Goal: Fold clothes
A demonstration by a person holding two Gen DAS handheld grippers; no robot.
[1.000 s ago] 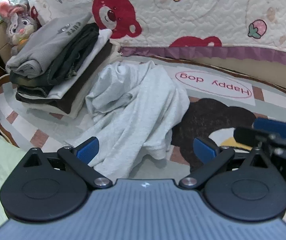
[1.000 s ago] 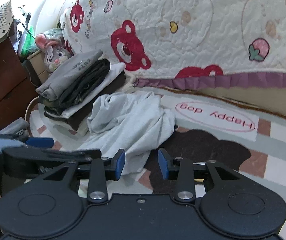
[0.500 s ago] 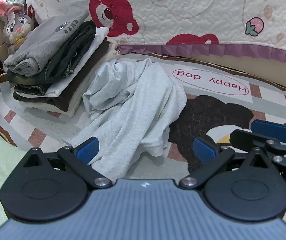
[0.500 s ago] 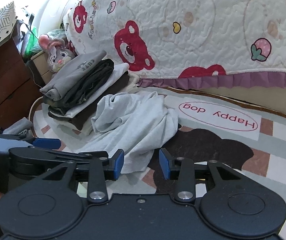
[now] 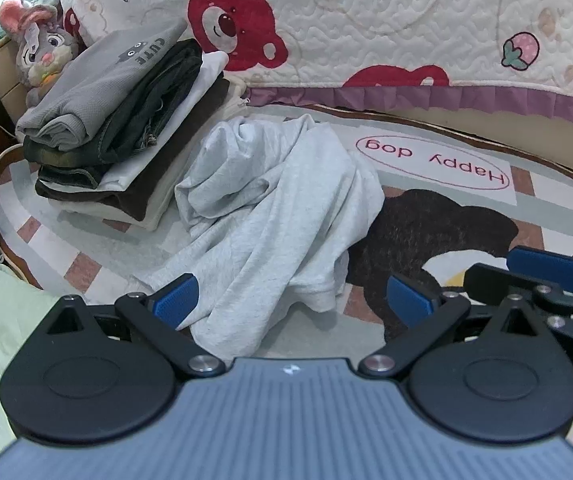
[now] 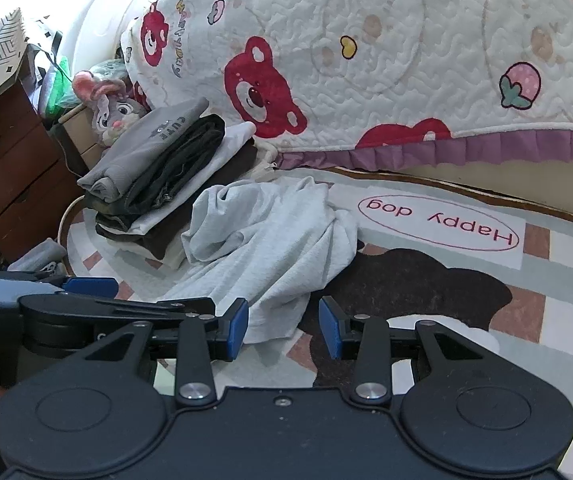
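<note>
Crumpled light-grey garment [image 5: 274,216] lies on rug [image 5: 546,200] beside folded stack [image 5: 118,128] | left gripper [image 5: 292,300] spread wide, empty | right gripper [image 6: 283,326] parted, empty

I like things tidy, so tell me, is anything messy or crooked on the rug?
Yes. The light grey garment lies crumpled in a heap on the rug, not folded. Beside it, the stack of folded clothes leans toward the quilt. Both the left gripper and right gripper have open jaws and hold nothing.
</note>
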